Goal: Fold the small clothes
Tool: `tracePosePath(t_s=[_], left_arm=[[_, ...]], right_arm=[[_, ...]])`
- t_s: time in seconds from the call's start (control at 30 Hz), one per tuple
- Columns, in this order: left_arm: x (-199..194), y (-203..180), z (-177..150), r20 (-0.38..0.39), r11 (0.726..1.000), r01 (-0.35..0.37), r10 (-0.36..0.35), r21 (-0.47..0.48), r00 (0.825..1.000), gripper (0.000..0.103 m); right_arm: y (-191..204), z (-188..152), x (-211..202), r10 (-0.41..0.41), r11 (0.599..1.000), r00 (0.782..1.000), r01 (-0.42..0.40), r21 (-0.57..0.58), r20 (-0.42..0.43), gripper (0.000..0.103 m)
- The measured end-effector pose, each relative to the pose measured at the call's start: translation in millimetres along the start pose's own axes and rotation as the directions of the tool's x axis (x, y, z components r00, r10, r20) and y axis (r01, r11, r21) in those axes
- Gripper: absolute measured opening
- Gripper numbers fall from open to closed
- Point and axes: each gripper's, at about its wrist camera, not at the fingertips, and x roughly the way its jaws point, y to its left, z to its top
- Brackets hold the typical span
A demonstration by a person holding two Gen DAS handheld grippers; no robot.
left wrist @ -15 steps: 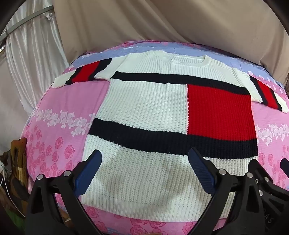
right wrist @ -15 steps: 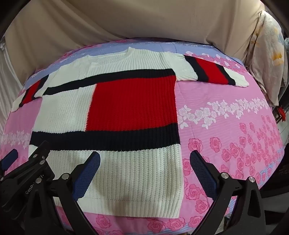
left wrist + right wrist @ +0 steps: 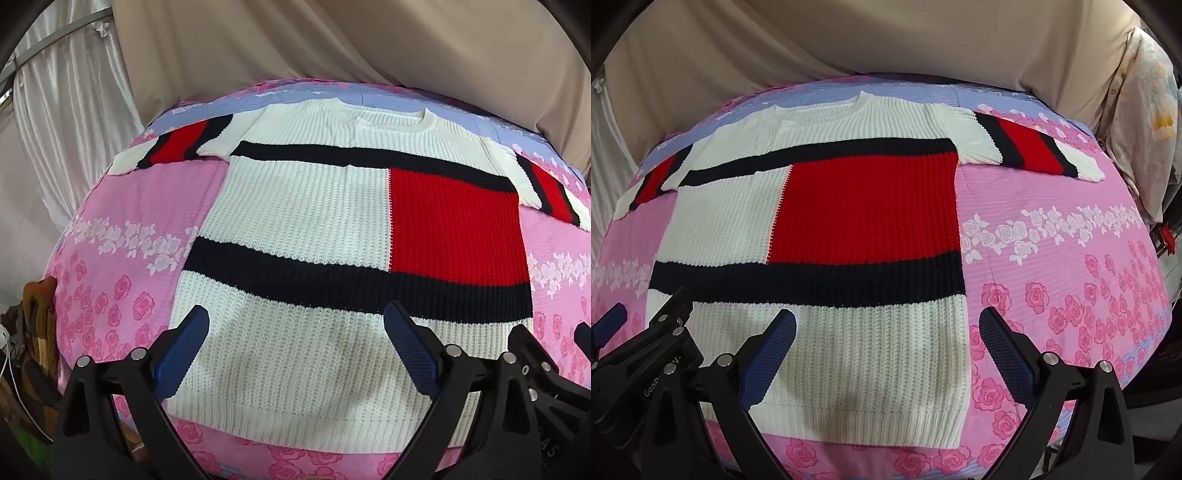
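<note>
A short-sleeved knit sweater (image 3: 306, 206) in white, with black bands and a red block, lies flat and spread out on a pink floral bedsheet (image 3: 110, 229); it also shows in the right wrist view (image 3: 849, 206). Both sleeves are stretched out to the sides. My left gripper (image 3: 295, 332) is open and empty, hovering above the sweater's white lower part near the hem. My right gripper (image 3: 886, 332) is open and empty above the hem's right corner. Each gripper's black body shows at the edge of the other's view.
The bed's near edge runs just below the sweater hem (image 3: 871, 432). Beige drapes (image 3: 332, 44) hang behind the bed. A white curtain (image 3: 66, 110) hangs at the left. A pale floral cloth (image 3: 1137, 122) hangs at the right. Brown clutter (image 3: 33, 332) sits by the left edge.
</note>
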Motion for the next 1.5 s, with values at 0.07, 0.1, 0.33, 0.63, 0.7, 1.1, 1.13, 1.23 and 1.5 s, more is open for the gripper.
tracePosePath(t_s=[0.07, 0.1, 0.33, 0.63, 0.7, 1.1, 1.13, 1.23, 1.5], left_arm=[[-0.1, -0.1, 1.2, -0.001, 1.000, -0.001, 0.001, 0.000, 1.000, 0.093], [-0.3, 0.4, 1.0, -0.001, 1.000, -0.002, 0.002, 0.001, 1.000, 0.093], [-3.3, 2.2, -1.3, 0.001, 1.000, -0.007, 0.007, 0.000, 1.000, 0.093], [-6.5, 2.7, -2.9, 0.000, 1.000, -0.016, 0.016, -0.003, 1.000, 0.093], [-7.0, 3.0, -2.7, 0.001, 1.000, -0.019, 0.019, -0.003, 1.000, 0.093], [-7.5, 3.9, -3.6, 0.002, 1.000, -0.021, 0.021, -0.002, 1.000, 0.093], [-7.6, 3.8, -3.7, 0.002, 1.000, -0.021, 0.021, -0.003, 1.000, 0.093], [-8.0, 3.8, -4.6, 0.002, 1.000, -0.022, 0.022, -0.001, 1.000, 0.093], [-6.4, 1.8, -2.2, -0.001, 1.000, -0.019, 0.019, 0.000, 1.000, 0.093]], right_arm=[[6.9, -2.1, 1.2, -0.007, 1.000, 1.000, 0.007, -0.010, -0.002, 0.098], [6.3, -2.9, 0.9, -0.006, 1.000, 1.000, 0.006, -0.009, -0.001, 0.098], [6.4, -6.2, -1.0, 0.000, 1.000, 1.000, 0.000, -0.009, -0.001, 0.098], [8.0, -5.7, -1.7, -0.001, 1.000, 1.000, 0.001, -0.008, -0.003, 0.098], [8.1, -5.8, -1.7, 0.000, 1.000, 1.000, 0.000, -0.007, -0.003, 0.098], [10.1, -7.9, -3.2, 0.003, 1.000, 1.000, -0.003, -0.009, -0.003, 0.098], [10.1, -8.1, -3.2, 0.003, 1.000, 1.000, -0.003, -0.008, -0.004, 0.098], [11.6, -8.8, -3.4, 0.003, 1.000, 1.000, -0.003, -0.008, -0.006, 0.098], [10.4, -8.5, -2.8, 0.001, 1.000, 1.000, -0.001, -0.006, -0.006, 0.098]])
